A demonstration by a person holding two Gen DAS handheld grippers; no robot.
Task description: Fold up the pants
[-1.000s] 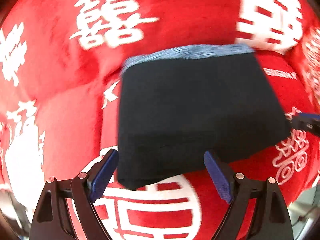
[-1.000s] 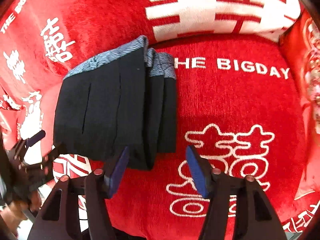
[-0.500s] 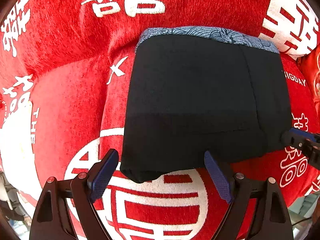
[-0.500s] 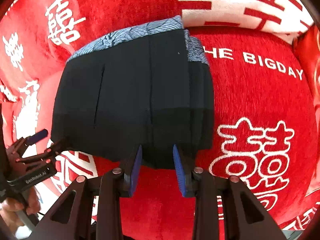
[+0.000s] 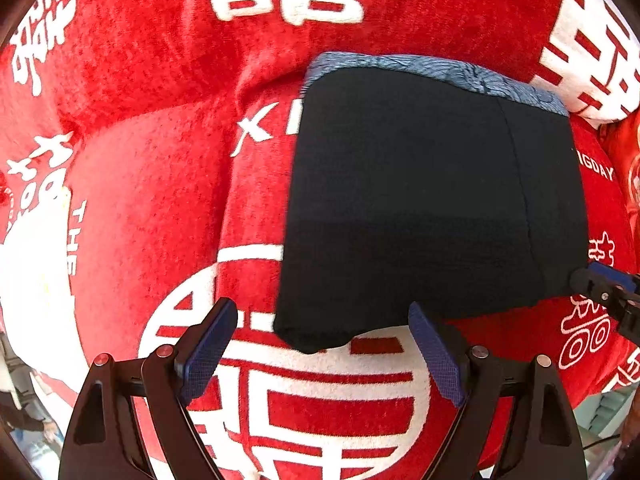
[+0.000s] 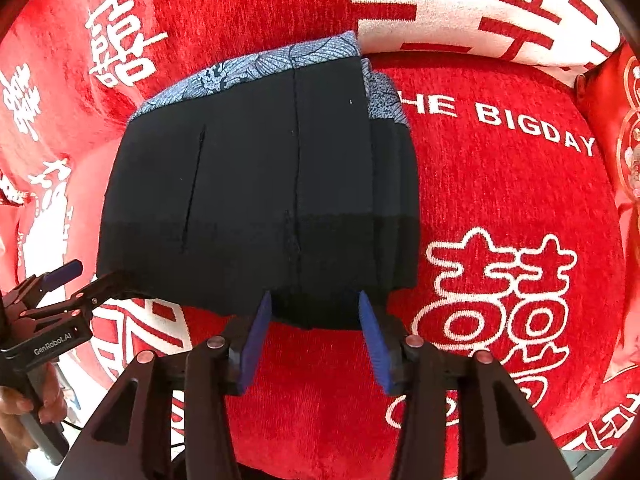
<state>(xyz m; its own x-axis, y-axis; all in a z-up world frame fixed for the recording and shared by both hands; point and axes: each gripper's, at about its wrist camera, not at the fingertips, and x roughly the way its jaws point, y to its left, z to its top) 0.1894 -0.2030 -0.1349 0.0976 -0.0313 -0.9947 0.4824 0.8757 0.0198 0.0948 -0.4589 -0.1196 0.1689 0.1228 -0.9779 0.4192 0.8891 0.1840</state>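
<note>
The black pants [image 5: 420,200] lie folded into a compact stack on the red blanket [image 5: 160,200], with a blue patterned lining along the far edge. They also show in the right wrist view [image 6: 260,208]. My left gripper [image 5: 324,340] is open and empty, its fingers straddling the near left corner of the stack. My right gripper [image 6: 314,320] is open and empty at the near edge of the stack; it also shows at the right edge of the left wrist view [image 5: 608,292]. The left gripper shows at the left of the right wrist view [image 6: 68,288].
The red blanket [image 6: 500,208] with white characters and the words "THE BIGDAY" covers the whole surface. A red cushion [image 6: 628,140] sits at the far right. The blanket's near edge drops off just behind both grippers.
My right gripper has opened wider than half a second ago and stays at the stack's near edge. The left gripper has edged a little left; the pants lie still.
</note>
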